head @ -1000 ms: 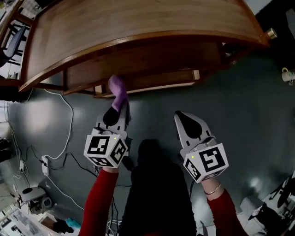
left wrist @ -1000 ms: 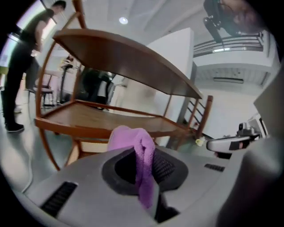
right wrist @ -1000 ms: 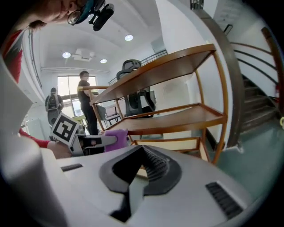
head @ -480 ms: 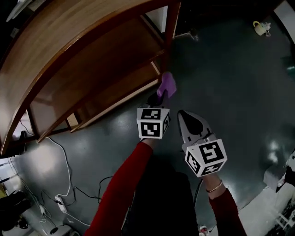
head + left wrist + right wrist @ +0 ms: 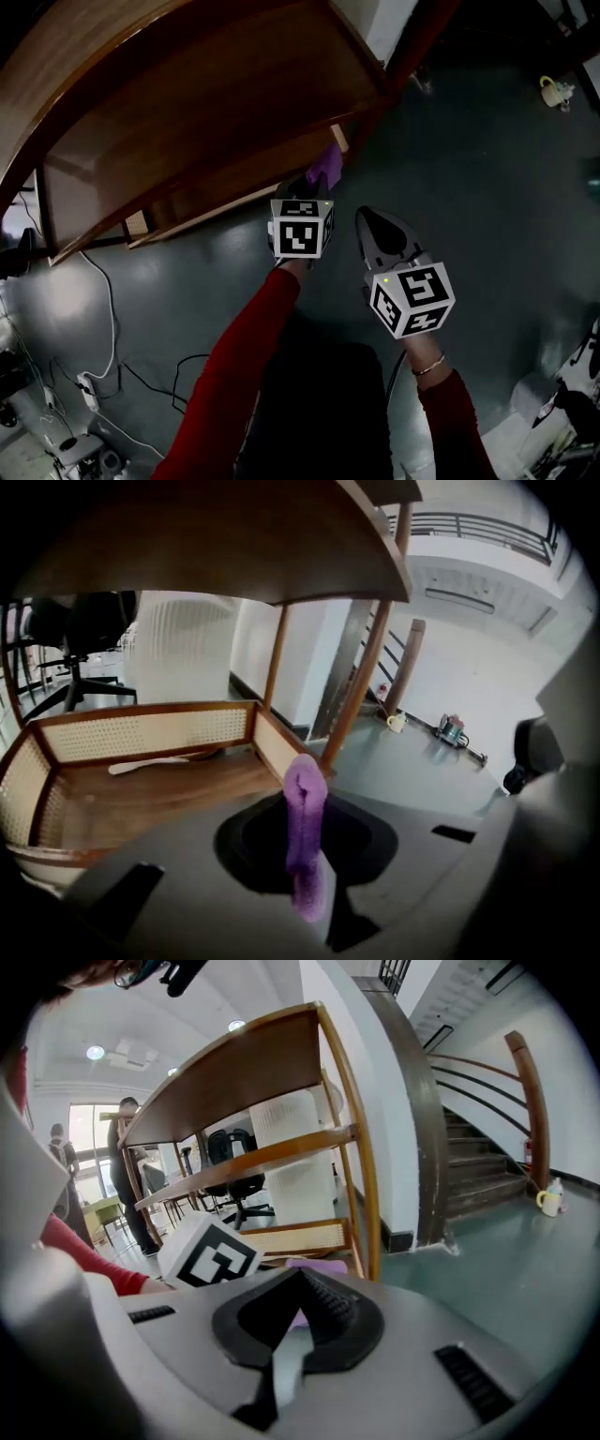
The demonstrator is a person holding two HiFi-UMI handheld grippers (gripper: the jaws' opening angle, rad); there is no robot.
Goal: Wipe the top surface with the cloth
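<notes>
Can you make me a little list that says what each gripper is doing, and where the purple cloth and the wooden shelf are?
left gripper: shut on the purple cloth
right gripper: shut, nothing in it
where the purple cloth is: down low, near a corner of the lower shelf
top surface: purple cloth not on it
floor: dark grey

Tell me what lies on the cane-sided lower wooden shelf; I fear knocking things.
One flat white object lies on the cane-sided lower wooden shelf. The left gripper and its purple cloth cover the shelf's near edge.
</notes>
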